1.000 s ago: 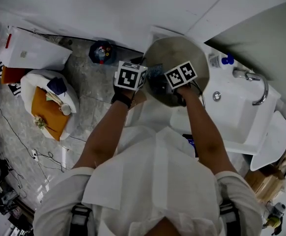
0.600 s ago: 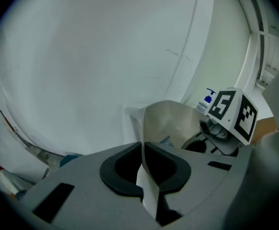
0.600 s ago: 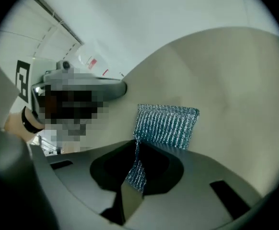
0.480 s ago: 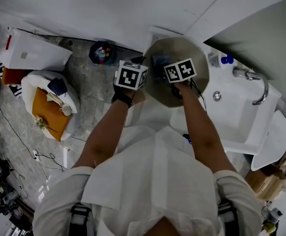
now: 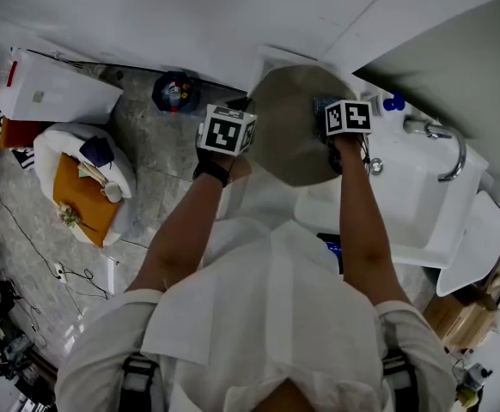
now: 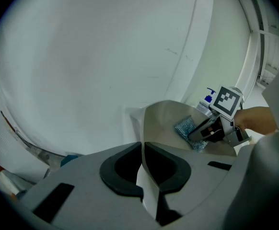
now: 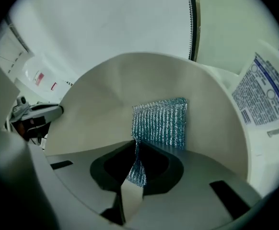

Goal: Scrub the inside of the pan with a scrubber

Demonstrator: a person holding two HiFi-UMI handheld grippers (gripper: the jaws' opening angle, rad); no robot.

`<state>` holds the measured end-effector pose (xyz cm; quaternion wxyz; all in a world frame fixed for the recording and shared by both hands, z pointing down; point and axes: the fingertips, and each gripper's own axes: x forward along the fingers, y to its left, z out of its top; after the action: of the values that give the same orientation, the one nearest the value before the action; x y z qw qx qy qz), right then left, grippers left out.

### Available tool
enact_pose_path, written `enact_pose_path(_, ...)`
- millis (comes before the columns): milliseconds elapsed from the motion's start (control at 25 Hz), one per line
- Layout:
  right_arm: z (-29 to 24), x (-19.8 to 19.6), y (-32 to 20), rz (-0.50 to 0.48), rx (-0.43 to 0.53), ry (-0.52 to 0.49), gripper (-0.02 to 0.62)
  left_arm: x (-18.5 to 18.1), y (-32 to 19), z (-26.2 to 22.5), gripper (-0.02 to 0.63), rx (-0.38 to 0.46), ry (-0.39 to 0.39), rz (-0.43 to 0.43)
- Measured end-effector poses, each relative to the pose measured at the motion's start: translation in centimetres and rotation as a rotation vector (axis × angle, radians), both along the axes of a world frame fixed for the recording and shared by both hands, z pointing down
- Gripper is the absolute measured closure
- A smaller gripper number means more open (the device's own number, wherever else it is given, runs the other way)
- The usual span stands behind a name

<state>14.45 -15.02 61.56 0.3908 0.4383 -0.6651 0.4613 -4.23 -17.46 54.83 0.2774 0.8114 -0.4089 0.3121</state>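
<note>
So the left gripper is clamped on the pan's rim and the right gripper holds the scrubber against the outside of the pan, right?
Not the outside. The right gripper view shows the right gripper pinching the scrubber against the concave inside of the pan. The left gripper is clamped on the pan's rim, as you said.

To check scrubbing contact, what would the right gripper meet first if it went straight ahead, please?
Probably the inner wall of the pan, behind the scrubber it holds; depth is unclear.
</note>
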Motion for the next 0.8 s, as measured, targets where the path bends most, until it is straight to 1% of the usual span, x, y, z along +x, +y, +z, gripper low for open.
enact_pose_path(120, 0.0, -0.3, -0.5, -0.009, 0.038, 0.033, 0.557, 0.0, -0.1, 0.1, 0.575, 0.0, -0.003, 0.001)
enact_pose_path(200, -0.2, -1.4, -1.2, -0.029, 0.083, 0.017, 0.557, 0.0, -0.1, 0.1, 0.575, 0.0, -0.004, -0.002)
enact_pose_path(280, -0.4, -3.5, -1.4, -0.057, 0.108, -0.069, 0.557, 0.0, -0.1, 0.1, 0.575, -0.001, -0.005, -0.004)
enact_pose_path(360, -0.5, -6.2, -0.9, -0.104, 0.1, -0.165, 0.557, 0.0, -0.1, 0.1, 0.574, -0.002, -0.005, -0.004)
enact_pose_path(480, -0.7, -9.4, 0.8, -0.203, 0.057, -0.219, 0.557, 0.0, 0.0, 0.0, 0.575, -0.002, -0.006, -0.004)
enact_pose_path(600, -0.7, -12.3, 3.4, -0.307, -0.026, -0.274, 0.557, -0.1, 0.0, 0.0, 0.575, 0.001, -0.007, -0.007)
enact_pose_path(720, -0.6, -14.1, 6.1, -0.404, -0.111, -0.297, 0.558, -0.1, 0.0, 0.0, 0.575, -0.001, -0.004, -0.006)
enact_pose_path(800, -0.5, -14.5, 7.1, -0.445, -0.147, -0.292, 0.558, -0.1, 0.0, -0.1, 0.575, -0.002, -0.005, -0.005)
